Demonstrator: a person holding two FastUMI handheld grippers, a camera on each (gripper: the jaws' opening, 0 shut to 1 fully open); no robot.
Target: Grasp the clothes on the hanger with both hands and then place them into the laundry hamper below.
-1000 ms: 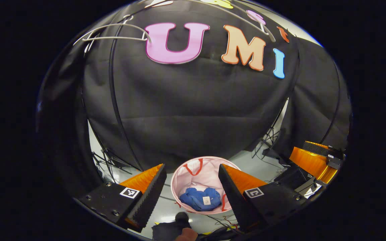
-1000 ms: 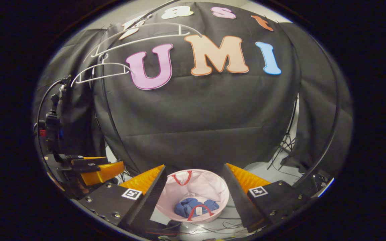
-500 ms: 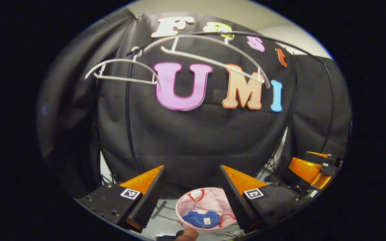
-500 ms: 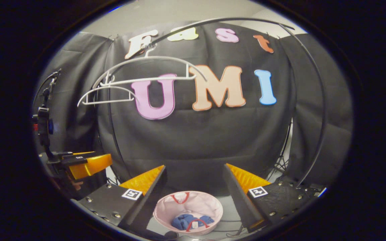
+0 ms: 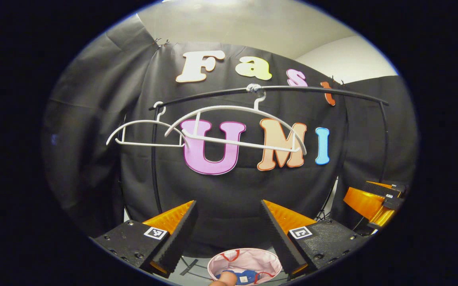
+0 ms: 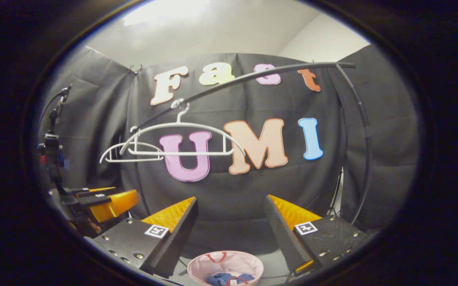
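Note:
Two bare white hangers (image 5: 235, 129) (image 6: 181, 137) hang from the black rail (image 5: 276, 88) (image 6: 253, 75) high in front of the wall. A blue garment (image 5: 247, 275) (image 6: 221, 279) lies inside the pink laundry hamper (image 5: 249, 260) (image 6: 225, 264) on the floor below. My left gripper (image 5: 227, 226) stands open with nothing between its orange-and-black fingers, raised above the hamper. My right gripper (image 6: 231, 226) is open too and holds nothing. The right gripper (image 5: 374, 200) shows at the right edge of the left gripper view, the left gripper (image 6: 101, 200) at the left of the right gripper view.
A fingertip (image 5: 224, 280) pokes in at the bottom of the left gripper view, in front of the hamper. A black camera stand with cables (image 6: 52, 151) rises at the far left. Tripod legs and cables (image 6: 336, 198) lie by the wall's foot at the right.
Both grippers have risen and tilted upward: the hamper with the blue garment has slid to the bottom of each view and the rail with its hangers has come down into the middle. Both stay open.

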